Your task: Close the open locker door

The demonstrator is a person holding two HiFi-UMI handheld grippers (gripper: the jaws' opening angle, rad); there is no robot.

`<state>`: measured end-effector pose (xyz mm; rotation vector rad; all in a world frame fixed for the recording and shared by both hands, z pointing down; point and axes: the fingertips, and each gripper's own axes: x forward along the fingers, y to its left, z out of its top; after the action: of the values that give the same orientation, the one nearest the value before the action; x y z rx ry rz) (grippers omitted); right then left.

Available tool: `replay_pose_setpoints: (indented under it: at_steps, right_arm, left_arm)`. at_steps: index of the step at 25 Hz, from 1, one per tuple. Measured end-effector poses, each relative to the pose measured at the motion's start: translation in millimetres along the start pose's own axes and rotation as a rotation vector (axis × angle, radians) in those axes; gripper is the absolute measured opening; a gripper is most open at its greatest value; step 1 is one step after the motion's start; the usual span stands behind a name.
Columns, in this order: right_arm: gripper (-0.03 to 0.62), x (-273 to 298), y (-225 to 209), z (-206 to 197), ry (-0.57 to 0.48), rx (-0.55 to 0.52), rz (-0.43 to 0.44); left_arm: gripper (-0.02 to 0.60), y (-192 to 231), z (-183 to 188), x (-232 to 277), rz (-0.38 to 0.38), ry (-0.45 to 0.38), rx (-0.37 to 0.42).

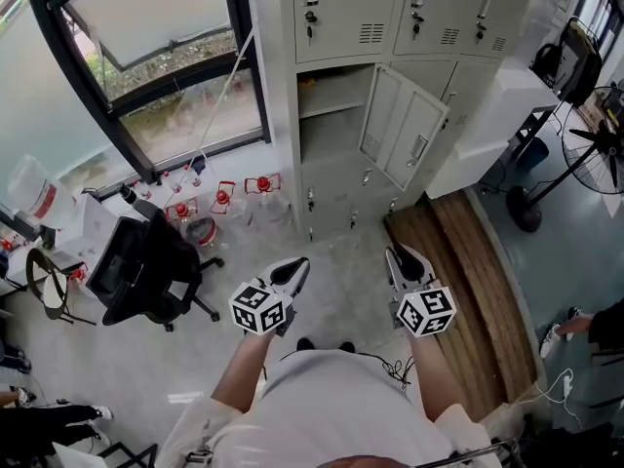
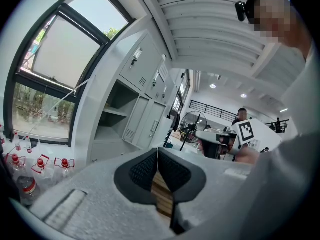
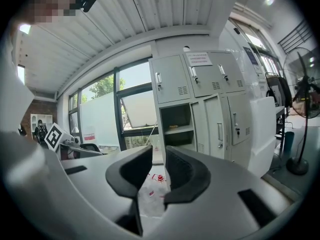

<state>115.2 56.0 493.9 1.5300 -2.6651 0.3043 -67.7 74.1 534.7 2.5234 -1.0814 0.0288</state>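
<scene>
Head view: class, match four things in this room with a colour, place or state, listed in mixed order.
Things:
1 locker door
2 office chair
3 fan
4 bottles

Descriptions:
A red caps
B standing open
C black
D at the far right edge

Pairs: 1-B, 2-C, 3-D, 4-A

the head view looks steeply down from above the person, with the locker bank [image 1: 390, 27] well ahead at the top edge and the floor [image 1: 331, 261] filling the middle. each gripper view sits low behind its own jaws, tilted up to take in the ceiling [image 3: 150, 24]. the left gripper view faces the lockers obliquely, the right gripper view almost square on. all three share the open compartment [image 2: 112, 119] and the window [image 3: 135, 109].
</scene>
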Motion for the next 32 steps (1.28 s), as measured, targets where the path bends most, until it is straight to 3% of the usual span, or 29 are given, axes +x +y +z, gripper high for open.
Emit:
replay_pose_setpoints:
  at_steps: [19, 32]
  right_arm:
    - [0.084, 2, 10, -11, 0.023, -0.019, -0.090]
    - [0.086, 24, -11, -13, 0.032, 0.005, -0.097]
  left_arm:
    - [0.015, 21, -10, -9, -0.081, 0.034, 0.008]
    - [0.015, 39, -3, 14, -0.083, 0.043, 0.009]
